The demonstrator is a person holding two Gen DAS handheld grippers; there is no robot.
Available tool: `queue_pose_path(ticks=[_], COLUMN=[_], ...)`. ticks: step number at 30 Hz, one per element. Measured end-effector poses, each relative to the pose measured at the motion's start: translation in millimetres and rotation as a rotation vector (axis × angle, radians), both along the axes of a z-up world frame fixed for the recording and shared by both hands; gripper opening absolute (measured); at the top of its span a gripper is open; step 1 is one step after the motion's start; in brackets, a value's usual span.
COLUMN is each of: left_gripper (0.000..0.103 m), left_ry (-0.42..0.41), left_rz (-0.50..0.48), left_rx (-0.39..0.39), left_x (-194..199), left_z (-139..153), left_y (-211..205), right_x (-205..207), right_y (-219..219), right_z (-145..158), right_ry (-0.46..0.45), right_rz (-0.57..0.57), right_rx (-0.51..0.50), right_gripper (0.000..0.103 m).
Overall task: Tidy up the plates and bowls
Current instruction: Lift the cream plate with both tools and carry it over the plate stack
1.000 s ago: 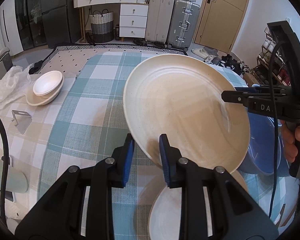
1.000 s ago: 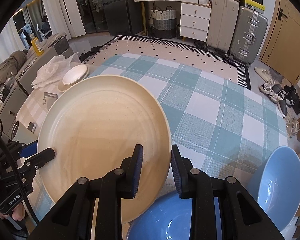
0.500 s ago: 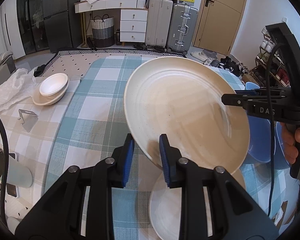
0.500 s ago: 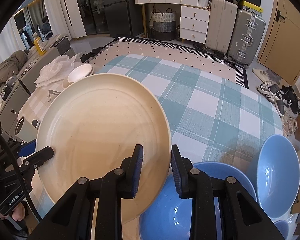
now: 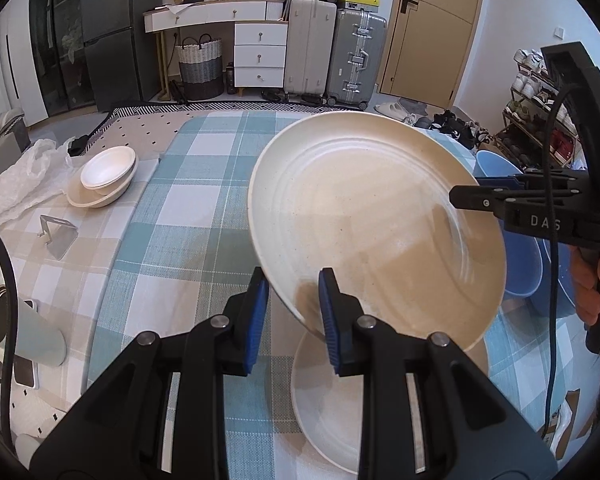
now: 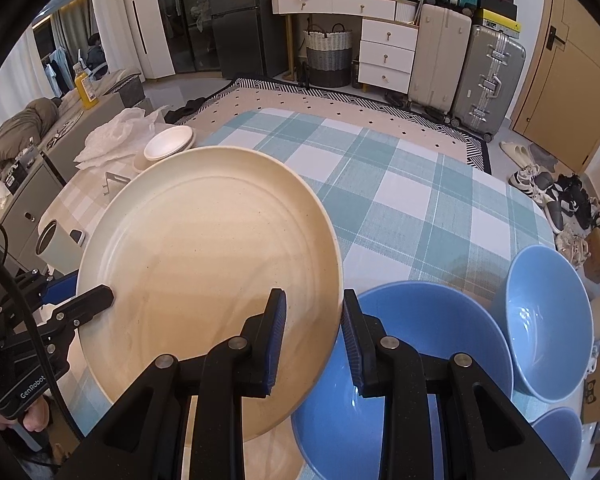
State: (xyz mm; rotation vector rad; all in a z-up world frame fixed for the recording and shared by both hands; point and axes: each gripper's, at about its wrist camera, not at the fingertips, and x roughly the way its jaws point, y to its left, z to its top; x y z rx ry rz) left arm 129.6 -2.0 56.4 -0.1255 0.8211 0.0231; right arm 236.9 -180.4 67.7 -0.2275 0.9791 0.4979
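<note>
The cream plate (image 5: 376, 232), round, speckled and ringed with shallow grooves, hangs tilted above the checked tablecloth (image 5: 188, 208), pinched at its near-left rim by the left gripper (image 5: 294, 312) and at its right rim by the right gripper (image 6: 314, 332), both sets of blue ribbed pads pressed onto the rim. Directly under it on the cloth lies a second cream plate (image 5: 328, 412), and just to the right sit glossy blue bowls (image 6: 432, 344), the largest touching the right gripper's outer finger. Far left stands a stack of white bowls (image 5: 106, 178) beside crumpled white plastic (image 5: 18, 184), with a small metal stand (image 5: 58, 234) and a pale cylinder lying on its side (image 5: 24, 332) nearer
</note>
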Motion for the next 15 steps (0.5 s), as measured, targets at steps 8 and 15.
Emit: queue_pose_path(ticks=[8,15], left_gripper=[0.023,0.023], left_ry=[-0.008,-0.005], left_rz=[-0.014,-0.022], left_rx=[0.001,0.002], left_x=[-23,-39], left_z=[-1,-5], left_y=[-7,-10], right_x=[-24,-37], right_y=[-8,-9], right_z=[0,-1], right_ry=[-0.008,-0.01], right_rz=[-0.001,-0.002], right_rx=[-0.006,-0.011], right_gripper=[0.028,0.028])
